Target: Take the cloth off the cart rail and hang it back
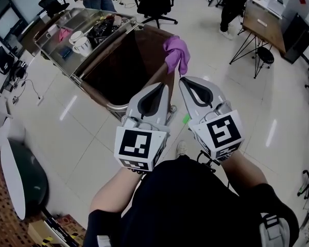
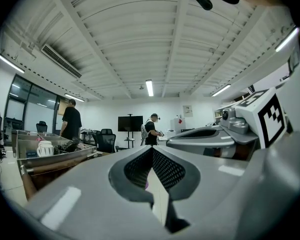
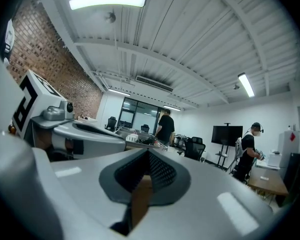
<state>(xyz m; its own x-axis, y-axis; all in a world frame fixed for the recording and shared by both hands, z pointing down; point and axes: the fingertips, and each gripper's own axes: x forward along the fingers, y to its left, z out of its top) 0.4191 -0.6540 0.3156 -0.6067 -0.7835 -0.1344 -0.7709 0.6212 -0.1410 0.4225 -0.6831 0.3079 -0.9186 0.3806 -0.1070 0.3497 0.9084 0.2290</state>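
In the head view a purple cloth hangs over the near right corner of the cart rail, which frames a brown bag. Just in front of the cloth and slightly below it, my left gripper and right gripper sit side by side and point at that corner. Neither touches the cloth. Both are shut with nothing between the jaws. The left gripper view shows its jaws meeting at the tip, with a sliver of purple behind them. In the right gripper view the jaws are likewise closed and empty.
The cart's steel top tray holds white cups and dark clutter. An office chair stands behind the cart, and a wooden table is at the upper right. People stand at the back. A dark round object lies at the left.
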